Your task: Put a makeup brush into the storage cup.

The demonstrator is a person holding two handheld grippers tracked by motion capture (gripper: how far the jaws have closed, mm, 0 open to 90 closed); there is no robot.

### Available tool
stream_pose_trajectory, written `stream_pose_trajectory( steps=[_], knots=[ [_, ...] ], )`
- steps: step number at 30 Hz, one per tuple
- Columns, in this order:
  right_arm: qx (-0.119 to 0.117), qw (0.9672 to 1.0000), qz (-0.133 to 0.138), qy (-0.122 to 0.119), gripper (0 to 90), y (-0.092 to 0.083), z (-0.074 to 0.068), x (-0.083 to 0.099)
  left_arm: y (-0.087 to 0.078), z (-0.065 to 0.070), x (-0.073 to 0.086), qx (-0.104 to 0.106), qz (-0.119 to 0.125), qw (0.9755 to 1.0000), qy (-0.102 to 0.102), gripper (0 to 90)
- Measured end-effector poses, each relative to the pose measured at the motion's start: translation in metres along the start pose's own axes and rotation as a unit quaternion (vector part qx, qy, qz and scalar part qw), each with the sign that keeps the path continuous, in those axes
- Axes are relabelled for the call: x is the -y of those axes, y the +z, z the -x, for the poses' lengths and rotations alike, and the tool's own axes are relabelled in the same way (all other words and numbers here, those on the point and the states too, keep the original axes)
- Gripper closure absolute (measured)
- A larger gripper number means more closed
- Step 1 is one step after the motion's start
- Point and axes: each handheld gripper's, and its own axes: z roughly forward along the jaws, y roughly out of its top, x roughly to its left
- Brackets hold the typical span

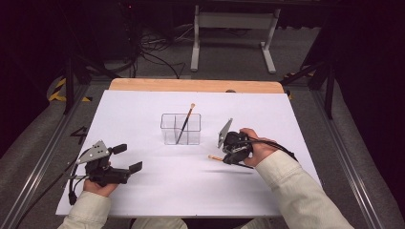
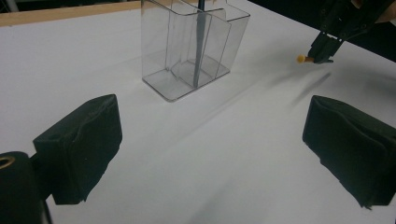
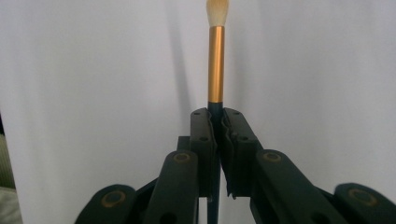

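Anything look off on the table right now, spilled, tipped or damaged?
Nothing stands out. The clear holder stands upright on the white sheet, with one brush leaning inside it. The right gripper is shut on a second brush, held straight between its jaws. The left gripper is open.

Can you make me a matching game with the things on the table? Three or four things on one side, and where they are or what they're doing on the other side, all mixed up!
Things:
1. clear box
2. brush in the box
3. left gripper
4. right gripper

States:
A. jaws wide apart, holding nothing
B. stands near the middle of the white table top
C. shut on a brush with a gold band
D. leans with its pale tip up

Pairs: 1-B, 2-D, 3-A, 4-C
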Motion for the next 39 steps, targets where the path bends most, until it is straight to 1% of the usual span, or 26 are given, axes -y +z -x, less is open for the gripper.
stream_pose_trajectory(
  steps=[1, 3, 4, 5, 6, 8, 9, 11, 14, 16, 17, 21, 24, 25, 27, 28, 29, 32, 33, 34, 36, 37, 39],
  knots=[
    [0.0, 1.0, 0.0, 0.0, 83.8, 0.0, 0.0, 0.0, 0.0, 0.0, 0.0, 0.001, 0.0, 1.0, -0.001, 5.5],
    [0.001, 0.9998, 0.018, 0.007, 83.8, -0.005, 0.0, 0.0, 0.001, 0.0, 0.0, 0.002, 0.0, 1.0, -0.002, 5.5],
    [0.003, 0.9997, 0.024, 0.01, 83.8, -0.006, 0.0, 0.0, 0.001, 0.0, 0.001, 0.002, 0.001, 1.0, -0.002, 5.5],
    [0.003, 0.9997, 0.024, 0.01, 83.8, -0.006, 0.0, 0.0, 0.001, 0.0, 0.001, 0.002, 0.001, 1.0, -0.002, 5.5],
    [0.004, 0.9995, 0.031, 0.01, 83.8, -0.009, -0.001, 0.0, 0.001, 0.0, 0.001, 0.002, 0.002, 1.0, -0.003, 5.5],
    [0.011, 0.9987, 0.046, 0.017, 83.7, -0.012, -0.002, 0.001, 0.001, -0.001, 0.001, 0.002, 0.001, 1.0, 0.0, 5.4],
    [0.01, 0.9984, 0.055, 0.012, 83.7, -0.014, -0.002, 0.001, 0.001, 0.0, 0.001, 0.002, 0.001, 1.0, 0.001, 5.4],
    [0.014, 0.9975, 0.068, 0.013, 83.7, -0.017, -0.003, 0.002, 0.002, 0.0, 0.001, 0.002, 0.002, 1.0, 0.001, 5.4],
    [0.02, 0.9945, 0.102, 0.009, 83.7, -0.022, -0.004, 0.005, 0.002, 0.0, 0.001, 0.004, 0.001, 1.0, -0.002, 5.4],
    [0.023, 0.9925, 0.119, 0.014, 83.7, -0.025, -0.004, 0.007, 0.002, 0.0, 0.001, 0.003, 0.0, 1.0, -0.002, 5.4],
    [0.028, 0.991, 0.131, 0.012, 83.7, -0.026, -0.004, 0.008, 0.002, 0.0, 0.001, 0.004, 0.0, 1.0, -0.002, 5.4],
    [0.039, 0.9856, 0.163, 0.024, 83.7, -0.03, -0.006, 0.011, 0.002, -0.001, 0.001, 0.005, -0.001, 1.0, -0.001, 5.4],
    [0.037, 0.9802, 0.192, 0.035, 83.7, -0.033, -0.007, 0.013, 0.003, 0.0, 0.002, 0.004, 0.0, 1.0, -0.002, 5.4],
    [0.038, 0.978, 0.202, 0.036, 83.6, -0.034, -0.008, 0.014, 0.003, 0.0, 0.002, 0.005, -0.001, 1.0, -0.003, 5.3],
    [0.039, 0.975, 0.216, 0.037, 83.6, -0.035, -0.008, 0.015, 0.003, -0.001, 0.002, 0.005, 0.001, 1.0, -0.001, 5.4],
    [0.042, 0.9727, 0.225, 0.039, 83.6, -0.036, -0.009, 0.015, 0.002, -0.001, 0.002, 0.006, 0.002, 1.0, -0.001, 5.4],
    [0.043, 0.9696, 0.237, 0.042, 83.6, -0.036, -0.009, 0.016, 0.002, -0.001, 0.002, 0.006, 0.002, 1.0, -0.001, 5.3],
    [0.043, 0.9631, 0.261, 0.049, 83.6, -0.038, -0.009, 0.018, 0.003, -0.001, 0.002, 0.007, 0.002, 1.0, -0.001, 5.1],
    [0.043, 0.9588, 0.277, 0.049, 83.6, -0.038, -0.009, 0.019, 0.003, -0.001, 0.002, 0.007, 0.003, 1.0, -0.001, 5.1],
    [0.043, 0.9557, 0.287, 0.05, 83.6, -0.039, -0.01, 0.02, 0.003, -0.001, 0.003, 0.006, 0.003, 1.0, -0.003, 5.0],
    [0.041, 0.9505, 0.304, 0.052, 83.6, -0.04, -0.01, 0.021, 0.003, -0.002, 0.003, 0.007, 0.004, 1.0, -0.003, 4.9],
    [0.044, 0.9469, 0.314, 0.052, 83.6, -0.041, -0.01, 0.022, 0.003, -0.002, 0.003, 0.008, 0.005, 1.0, -0.003, 4.9],
    [0.047, 0.9423, 0.326, 0.058, 83.4, -0.04, -0.011, 0.023, 0.003, -0.002, 0.004, 0.011, 0.006, 0.9999, -0.003, 4.6]
  ],
)
